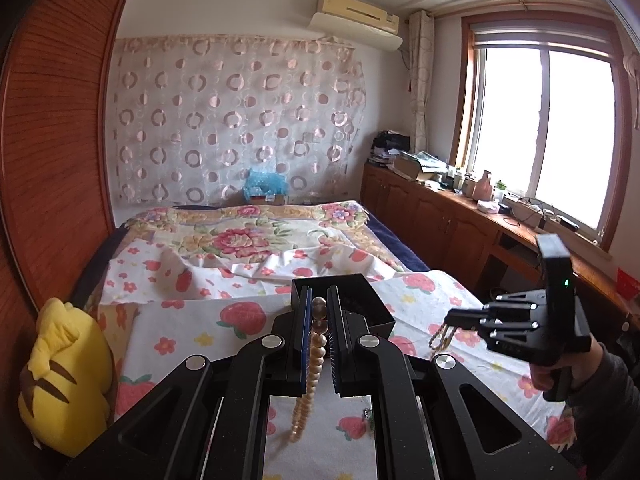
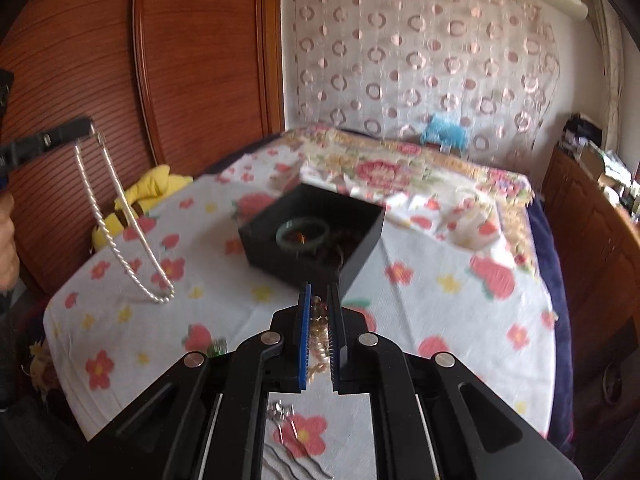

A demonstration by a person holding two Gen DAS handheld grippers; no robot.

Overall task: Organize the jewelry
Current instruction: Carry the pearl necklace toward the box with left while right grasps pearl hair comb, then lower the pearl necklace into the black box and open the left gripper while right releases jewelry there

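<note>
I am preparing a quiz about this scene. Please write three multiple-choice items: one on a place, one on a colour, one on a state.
1. Where does the green bangle lie?
A. in the black box
B. on the bedsheet
C. on the yellow plush toy

2. What colour is the pearl necklace that hangs from the left gripper?
A. red
B. white
C. black

3. What is the state of the right gripper?
A. wide open
B. out of view
C. shut on a gold bead strand

Answers: 1 A, the bangle sits inside the box walls; 2 B, the beads look white; 3 C, gold beads show between the fingers.
</note>
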